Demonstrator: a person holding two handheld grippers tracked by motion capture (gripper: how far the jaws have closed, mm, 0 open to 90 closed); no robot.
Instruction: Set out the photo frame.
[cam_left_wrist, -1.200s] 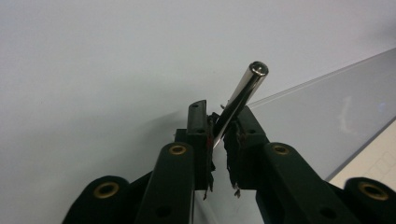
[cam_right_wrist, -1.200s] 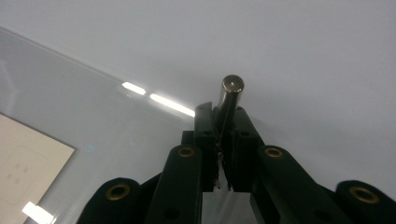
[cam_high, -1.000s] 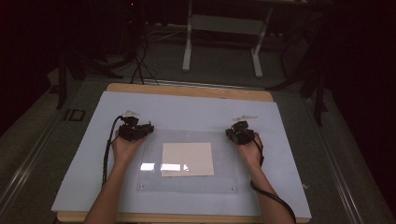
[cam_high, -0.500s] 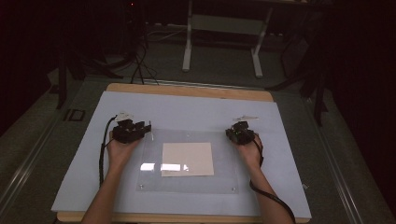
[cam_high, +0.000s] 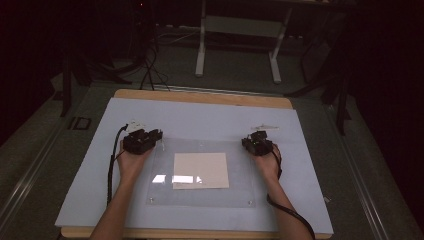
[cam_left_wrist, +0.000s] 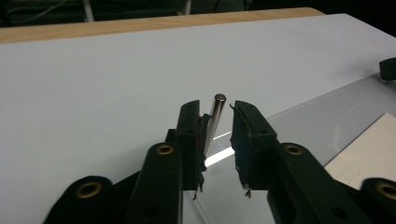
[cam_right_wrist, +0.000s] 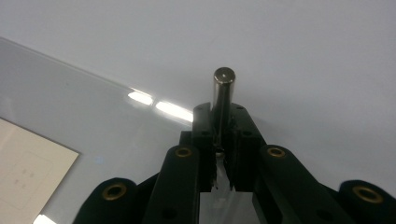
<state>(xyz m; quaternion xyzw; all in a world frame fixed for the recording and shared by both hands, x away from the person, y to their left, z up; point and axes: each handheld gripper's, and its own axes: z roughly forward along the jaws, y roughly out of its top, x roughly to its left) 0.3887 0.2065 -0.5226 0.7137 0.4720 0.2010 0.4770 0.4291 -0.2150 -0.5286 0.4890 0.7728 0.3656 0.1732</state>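
White matting surrounds the clear plate (cam_high: 200, 175): at its far corners the right gripper (cam_right_wrist: 223, 122) clamps its steel pin (cam_right_wrist: 222, 93), while the left gripper (cam_left_wrist: 217, 122), jaws just closing, should pinch its loose pin (cam_left_wrist: 215, 119) squarely.

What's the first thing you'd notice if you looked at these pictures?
Two shiny metal pins stand up at the far corners of a clear plastic sheet lying on the pale table top. The right gripper is clamped on one pin. The left gripper has just been closing around the other pin, which leans on one jaw with a gap to the other. A cream square of paper sits mid-sheet.
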